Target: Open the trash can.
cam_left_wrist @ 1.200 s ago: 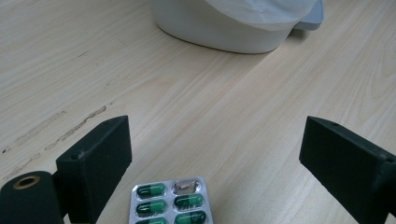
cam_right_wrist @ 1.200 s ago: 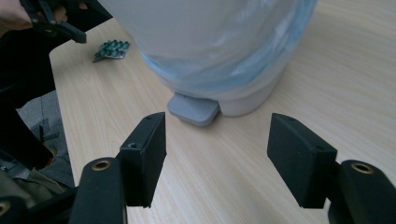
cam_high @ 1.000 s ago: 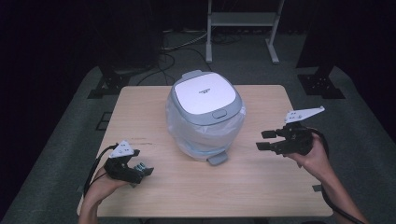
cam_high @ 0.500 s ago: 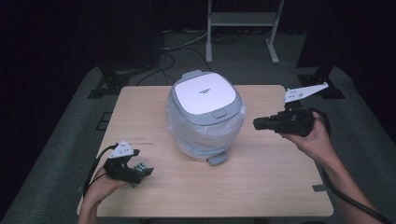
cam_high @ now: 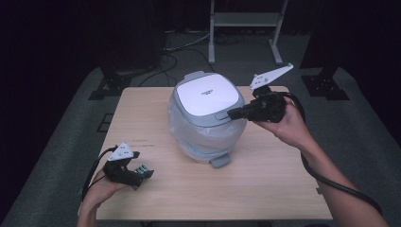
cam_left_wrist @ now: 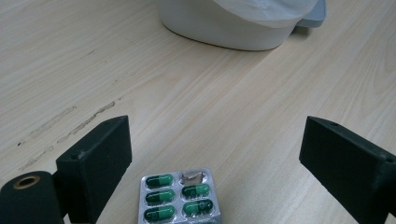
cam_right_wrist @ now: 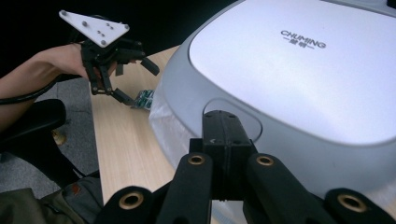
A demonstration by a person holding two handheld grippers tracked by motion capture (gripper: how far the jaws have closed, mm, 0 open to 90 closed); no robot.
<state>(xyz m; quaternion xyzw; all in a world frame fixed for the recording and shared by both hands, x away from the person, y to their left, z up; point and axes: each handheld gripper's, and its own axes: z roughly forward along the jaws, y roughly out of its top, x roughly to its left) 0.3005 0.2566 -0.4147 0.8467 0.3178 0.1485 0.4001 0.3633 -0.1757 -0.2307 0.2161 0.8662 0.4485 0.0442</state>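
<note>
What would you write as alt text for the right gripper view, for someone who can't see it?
The right gripper's shut black jaws point at the oval push-button on the front edge of a grey, plastic-lined bin's silver lid. Behind, on the pale wooden table, the left gripper stands open over a foil blister pack of green capsules.

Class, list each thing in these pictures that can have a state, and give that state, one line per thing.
Bin lid: closed.
Bin liner: fitted, hanging over the rim.
Blister pack: one pocket emptied, five capsules left.
Left gripper: open around the blister pack.
Right gripper: shut, tips at the lid's button.
</note>
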